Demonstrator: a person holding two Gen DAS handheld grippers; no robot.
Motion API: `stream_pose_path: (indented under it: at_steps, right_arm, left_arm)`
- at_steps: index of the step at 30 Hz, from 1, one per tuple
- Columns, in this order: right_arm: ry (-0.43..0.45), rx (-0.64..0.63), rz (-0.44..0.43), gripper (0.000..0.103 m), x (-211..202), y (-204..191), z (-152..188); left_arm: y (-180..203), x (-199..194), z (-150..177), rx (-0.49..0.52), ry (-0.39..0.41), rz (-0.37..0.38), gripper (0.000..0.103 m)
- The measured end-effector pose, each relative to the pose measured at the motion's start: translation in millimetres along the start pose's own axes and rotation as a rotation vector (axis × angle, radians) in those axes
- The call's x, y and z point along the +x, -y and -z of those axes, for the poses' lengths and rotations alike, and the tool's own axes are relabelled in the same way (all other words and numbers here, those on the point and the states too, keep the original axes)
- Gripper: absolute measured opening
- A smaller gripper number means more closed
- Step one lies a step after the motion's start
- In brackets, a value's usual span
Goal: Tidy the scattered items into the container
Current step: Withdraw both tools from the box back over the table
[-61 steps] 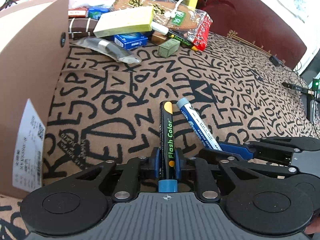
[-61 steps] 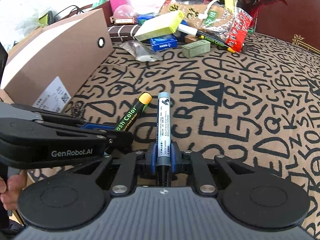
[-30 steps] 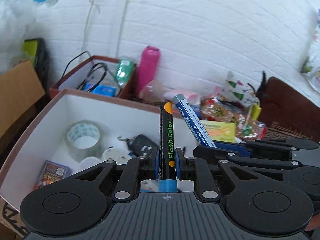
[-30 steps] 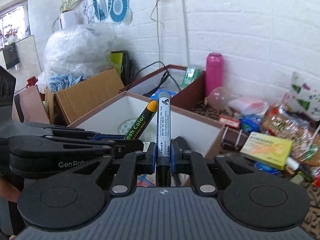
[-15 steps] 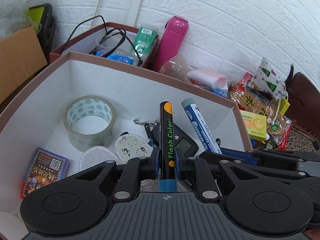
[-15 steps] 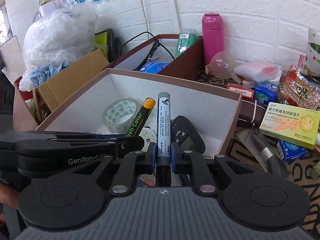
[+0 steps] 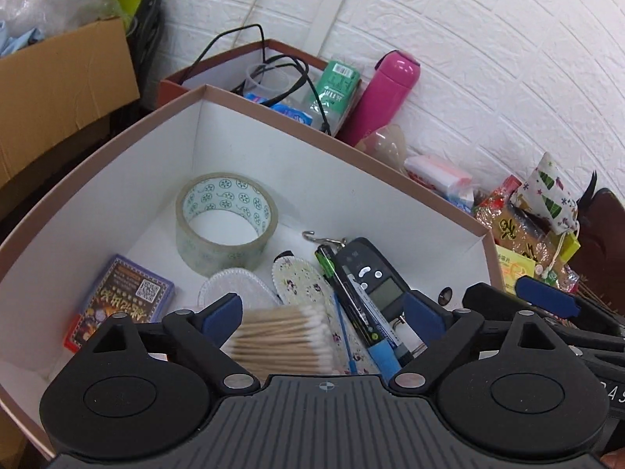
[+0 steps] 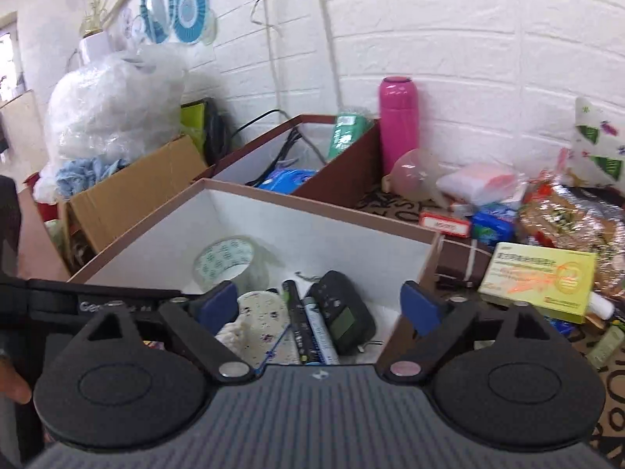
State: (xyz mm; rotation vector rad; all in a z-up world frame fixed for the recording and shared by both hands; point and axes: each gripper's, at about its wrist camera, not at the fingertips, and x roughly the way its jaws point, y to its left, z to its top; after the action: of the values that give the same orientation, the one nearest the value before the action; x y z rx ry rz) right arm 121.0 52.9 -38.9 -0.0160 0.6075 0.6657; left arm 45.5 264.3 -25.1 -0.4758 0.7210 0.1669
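Markers (image 7: 359, 308) are lying side by side in the box (image 7: 390, 179), near its right wall, long axes pointing away from both grippers. Left gripper (image 7: 324, 308) and right gripper (image 8: 318, 305) are hanging wide open and empty above the box.

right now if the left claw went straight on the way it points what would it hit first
Most likely the bundle of cotton swabs lying in the white box, right between the open left claw fingers. Depth is hard to judge; the flowered insole lies just beyond.
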Motion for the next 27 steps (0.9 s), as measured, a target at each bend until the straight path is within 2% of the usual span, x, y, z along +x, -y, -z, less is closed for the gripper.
stream_pose_path:
  at_steps: [11,17,21,27]
  right_arm:
    - [0.018,0.086,-0.008,0.102,-17,17,10]
    - [0.045,0.112,0.022,0.102,-39,34,17]
    - [0.066,0.091,0.101,0.102,-64,49,25]
    - [0.121,0.048,0.276,0.102,-117,83,40]
  left_arm:
    - [16,-5,12,-0.027,-0.028,0.044,0.100]
    - [48,-11,17,0.057,-0.016,0.038,0.100]
    - [81,-18,23,0.136,0.013,0.051,0.100]
    - [144,-24,39,0.228,0.041,0.188,0.099]
